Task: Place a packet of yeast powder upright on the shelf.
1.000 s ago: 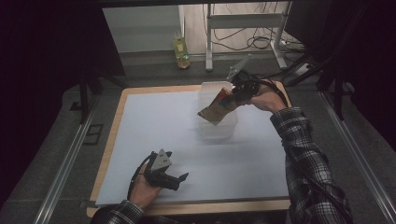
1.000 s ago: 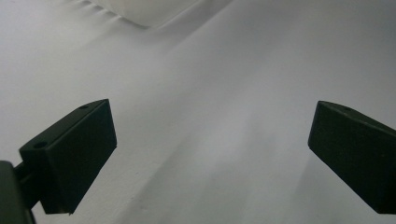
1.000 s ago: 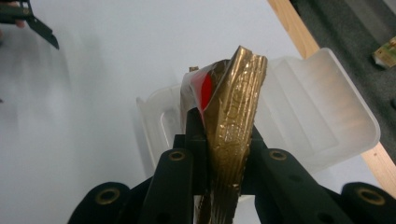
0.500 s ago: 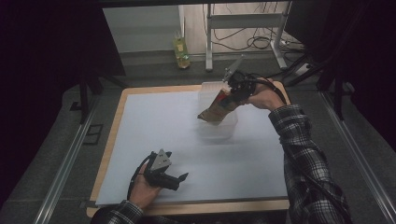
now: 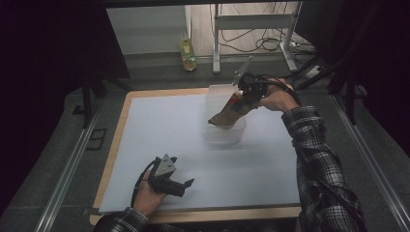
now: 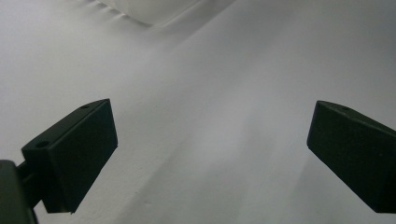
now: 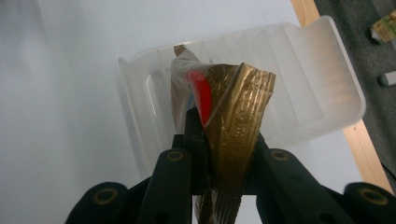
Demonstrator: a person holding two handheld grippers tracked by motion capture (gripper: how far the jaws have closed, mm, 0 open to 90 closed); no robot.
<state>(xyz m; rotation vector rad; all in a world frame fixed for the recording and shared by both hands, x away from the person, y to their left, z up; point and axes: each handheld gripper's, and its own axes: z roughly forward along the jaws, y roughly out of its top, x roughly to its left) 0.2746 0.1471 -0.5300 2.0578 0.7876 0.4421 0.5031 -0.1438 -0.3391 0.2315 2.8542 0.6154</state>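
Observation:
A gold foil snack bag point(image 5: 228, 113) point(image 7: 233, 121) with a red patch hangs over a clear plastic bin point(image 5: 218, 133) point(image 7: 322, 84) at the back of the white table. My right gripper point(image 5: 246, 94) point(image 7: 223, 147) is shut on the bag's end, holding it tilted down into the bin's opening. My left gripper point(image 5: 186, 185) point(image 6: 210, 154) rests near the table's front left edge, jaws wide apart, with nothing but bare white surface between them.
The white mat point(image 5: 164, 130) has a wooden border point(image 5: 116, 135). Beyond the far edge stand a yellow-green bottle point(image 5: 187, 53) on the floor, metal table legs and cables. Metal rails run along both sides of the table.
The right gripper has carried the bag slightly lower and further over the bin. The left gripper has not moved.

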